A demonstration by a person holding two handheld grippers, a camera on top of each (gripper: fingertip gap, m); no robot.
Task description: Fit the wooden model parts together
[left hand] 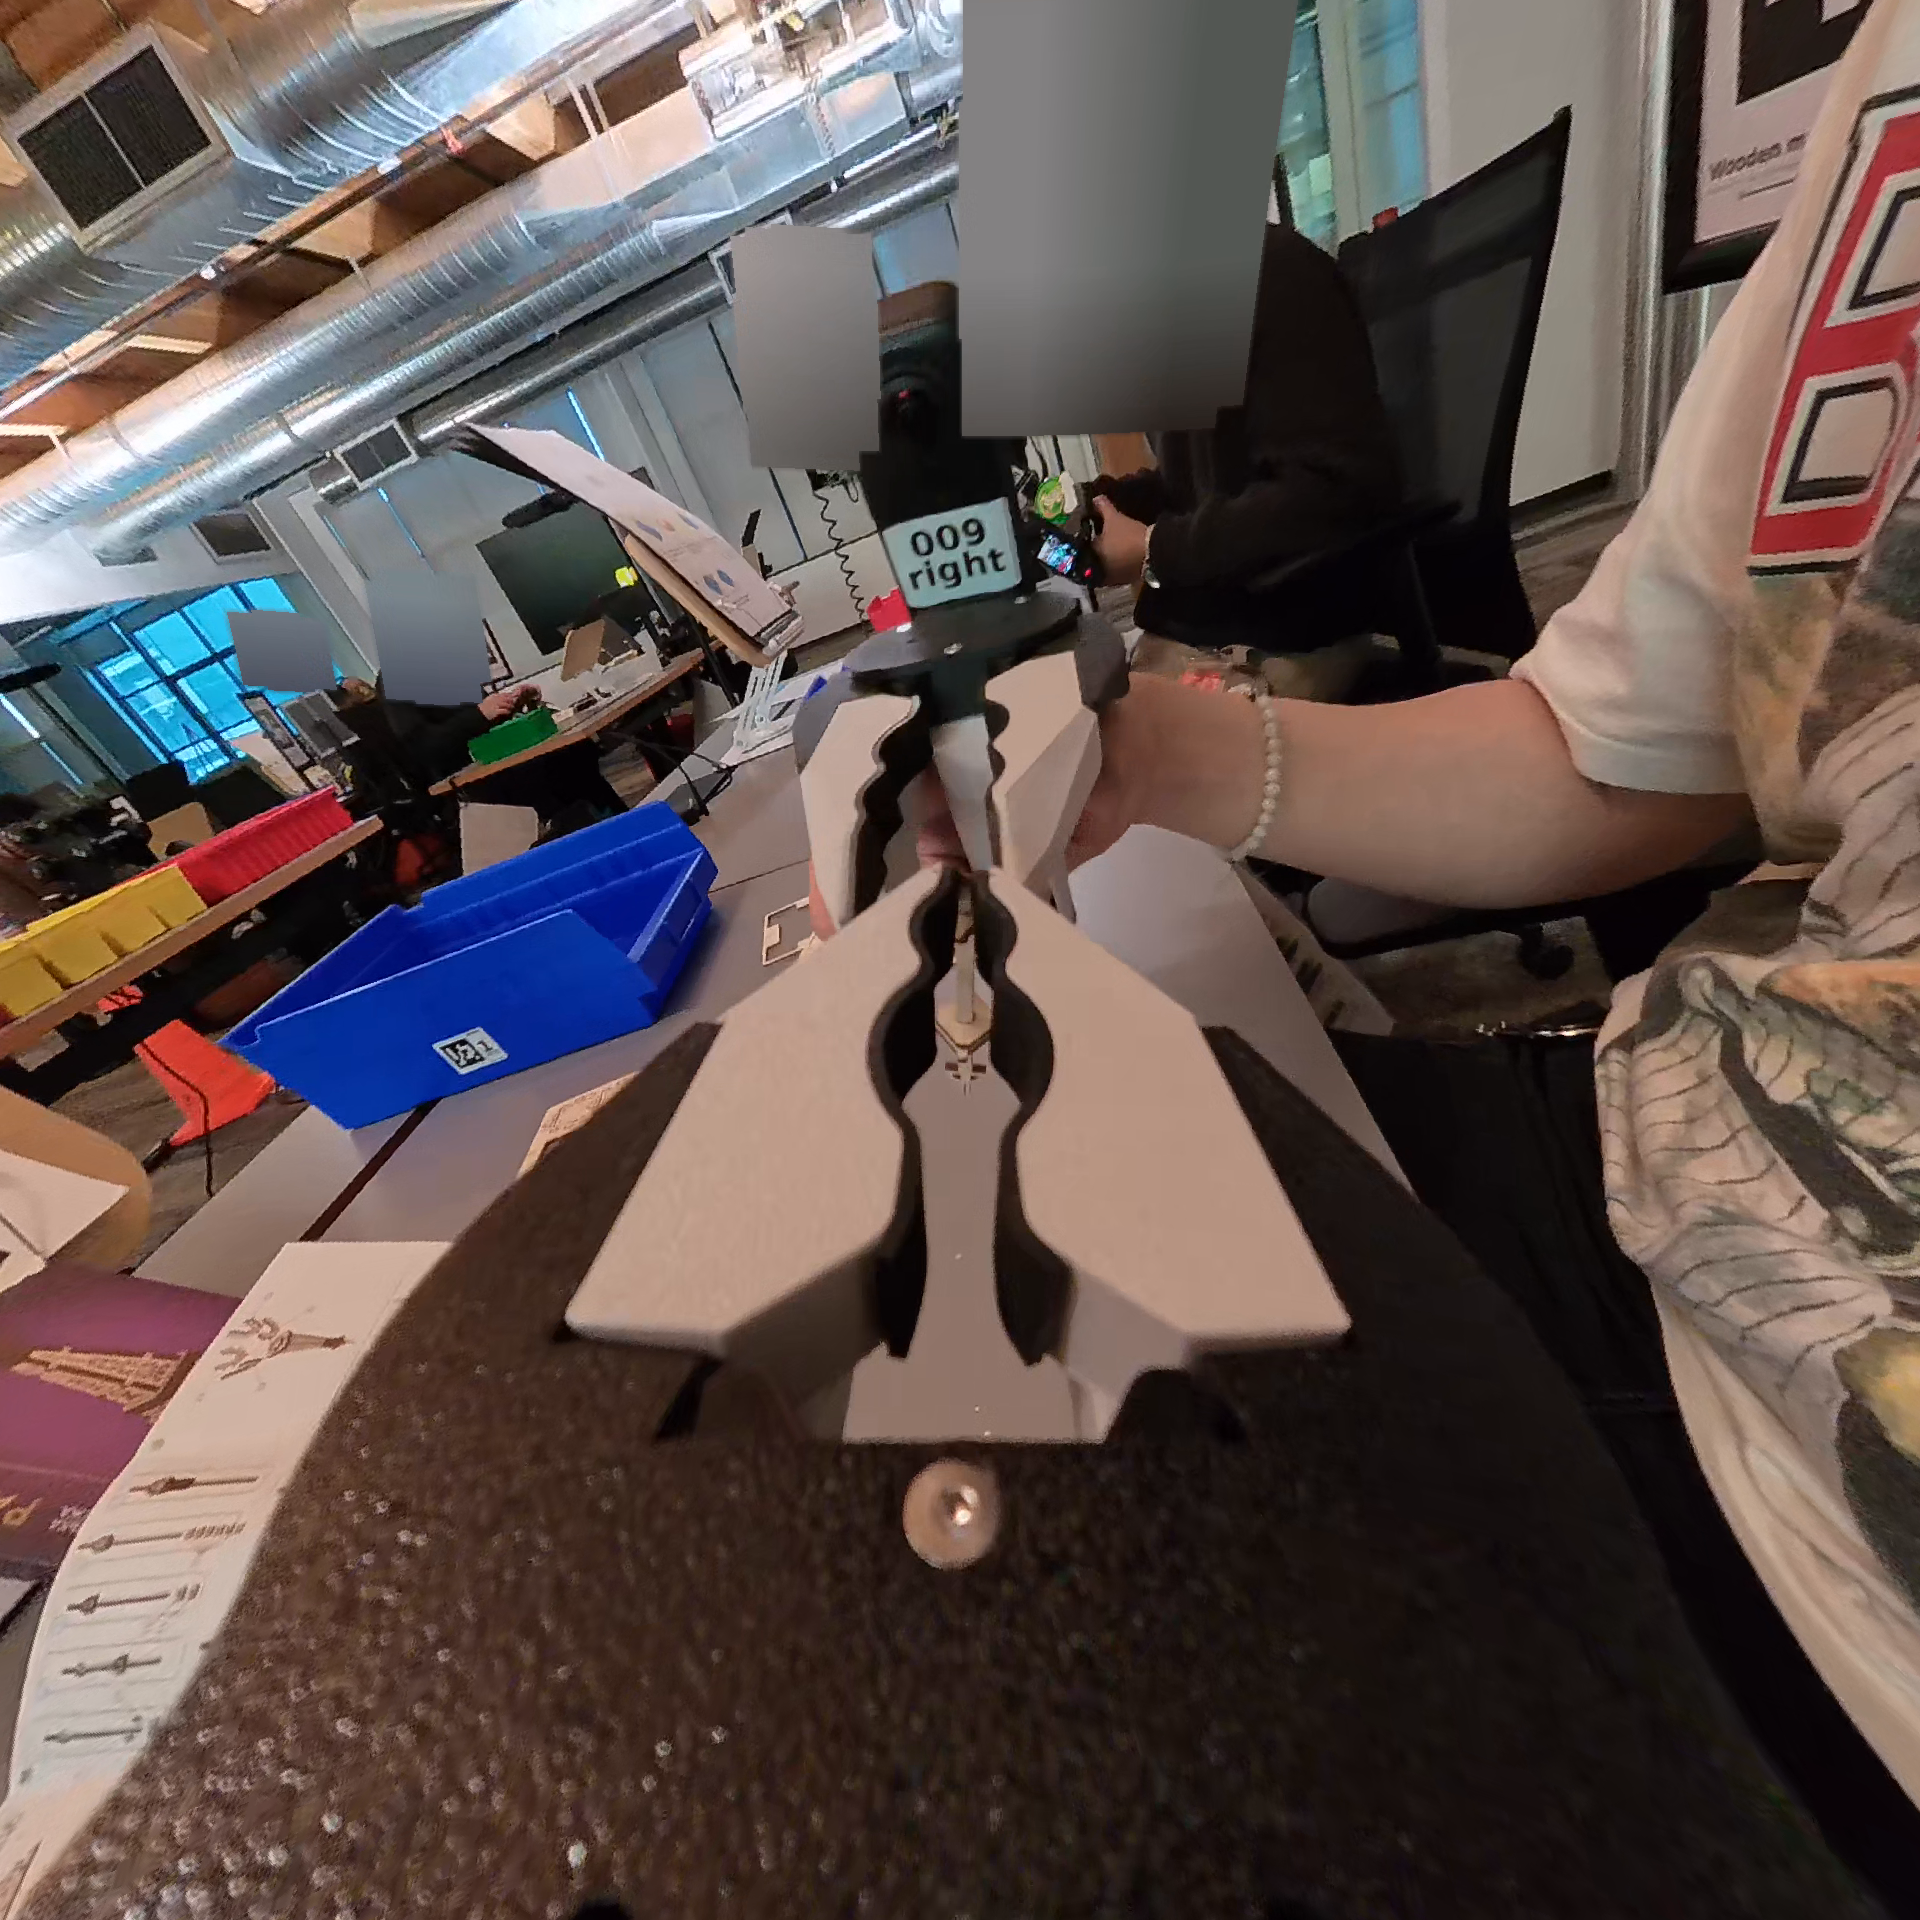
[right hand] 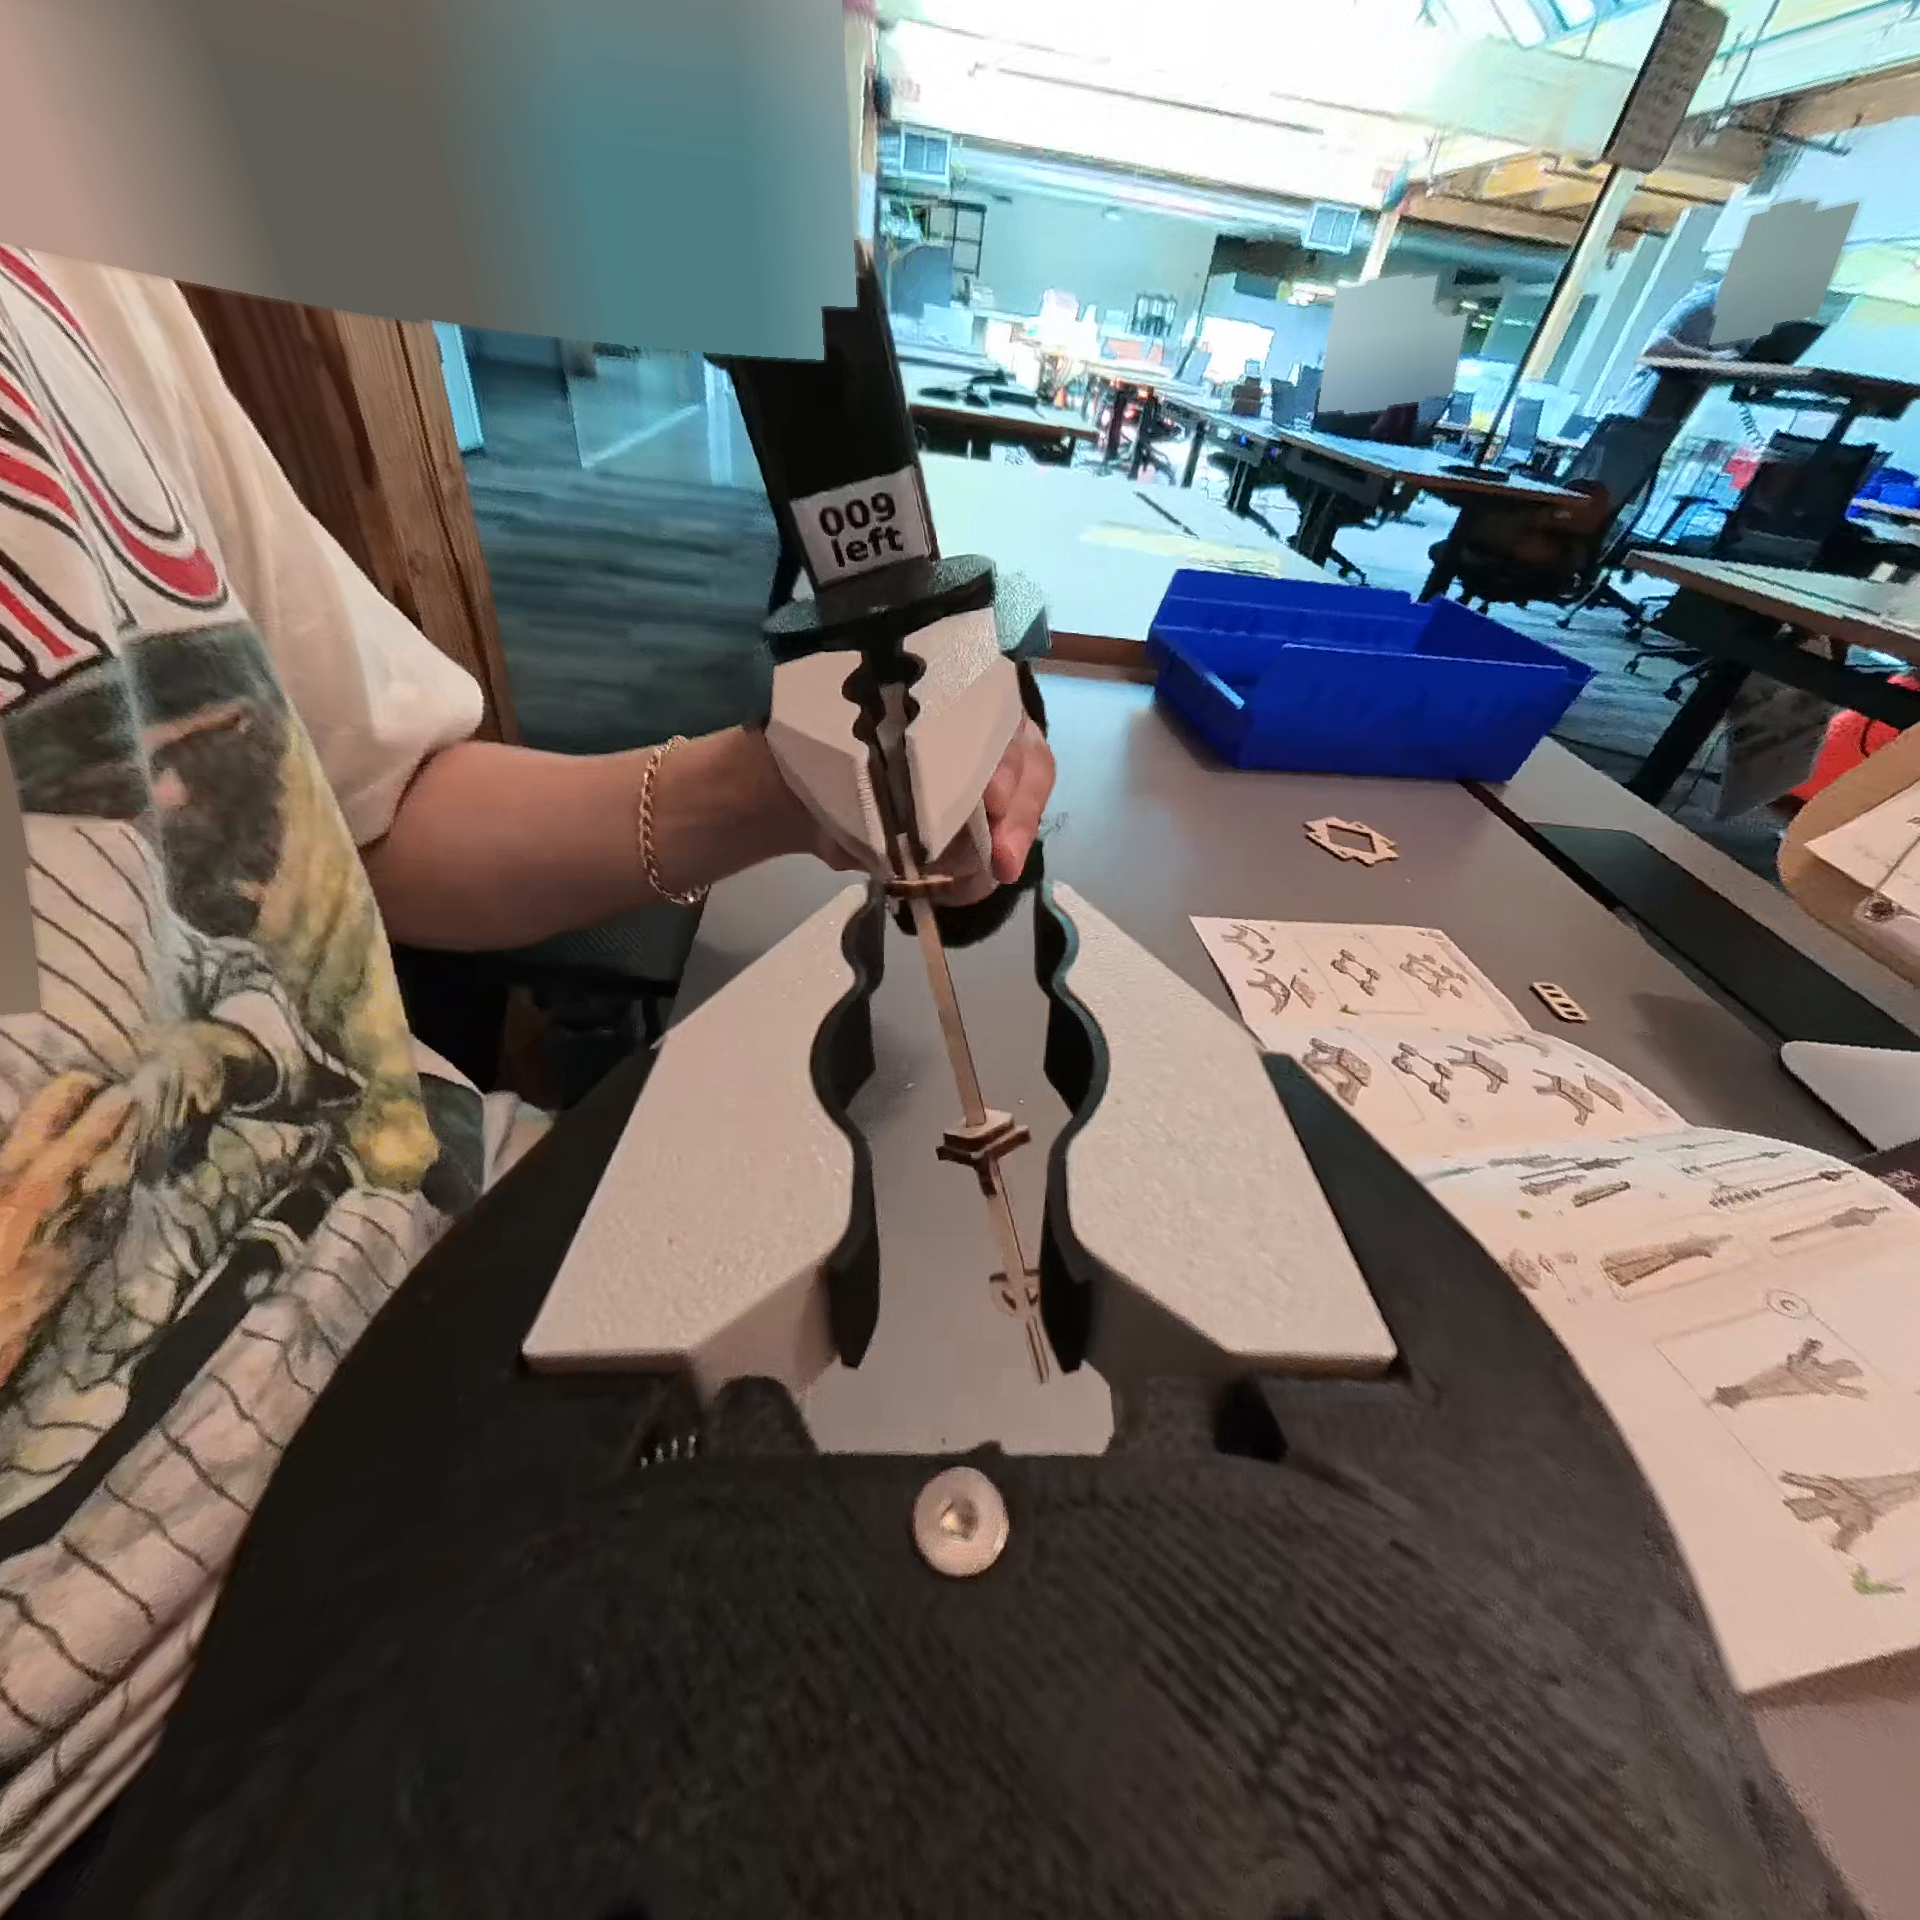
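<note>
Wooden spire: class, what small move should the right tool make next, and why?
Probably close the right tool gently on the wooden spire near its square collar. Its fingers stand wide apart on either side of the spire, while the left tool alone grips the far end.

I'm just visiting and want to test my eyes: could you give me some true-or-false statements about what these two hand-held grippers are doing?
1. The left hand-held gripper is clamped on a thin wooden spire. True.
2. The right hand-held gripper is shut tight. False: its fingers stand apart, and the spire runs between them.
3. A blue bin sits on the table. True.
4. The instruction booklet is closed. False: it lies open, showing drawings.
5. No wooden part lies loose. False: a small flat wooden piece lies on the table.
</note>
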